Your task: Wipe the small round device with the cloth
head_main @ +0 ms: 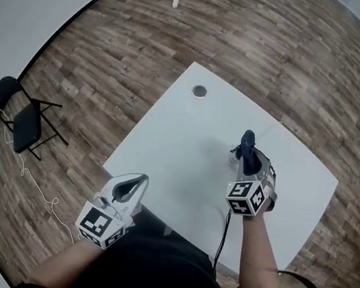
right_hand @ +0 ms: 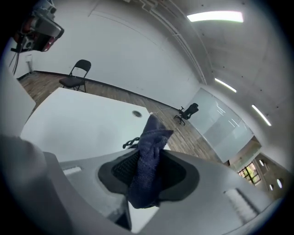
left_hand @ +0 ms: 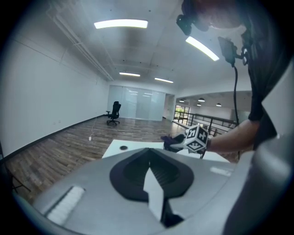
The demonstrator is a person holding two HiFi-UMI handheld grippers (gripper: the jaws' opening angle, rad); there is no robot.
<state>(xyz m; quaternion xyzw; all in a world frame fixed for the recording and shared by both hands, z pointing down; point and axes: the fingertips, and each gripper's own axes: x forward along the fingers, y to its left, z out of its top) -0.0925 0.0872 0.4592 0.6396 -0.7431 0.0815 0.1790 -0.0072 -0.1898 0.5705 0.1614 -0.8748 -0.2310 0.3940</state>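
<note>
The small round device [head_main: 199, 91] lies near the far left corner of the white table [head_main: 166, 144]; it also shows as a dark disc [right_hand: 137, 113] past the right jaws and as a disc [left_hand: 123, 148] in the left gripper view. A dark blue cloth [head_main: 248, 148] sticks up from my right gripper [head_main: 249, 160], which is shut on it above the table's middle right. In the right gripper view the cloth [right_hand: 149, 156] is pinched between the black pads. My left gripper [head_main: 137, 182] hovers at the table's near left edge, jaws together and empty [left_hand: 149, 153].
A small dark object [right_hand: 131, 142] lies on the table just beyond the cloth. A black folding chair [head_main: 23, 116] stands on the wood floor at left, and an office chair [left_hand: 114, 112] stands far off. A black cable [head_main: 222, 237] runs back from the right gripper.
</note>
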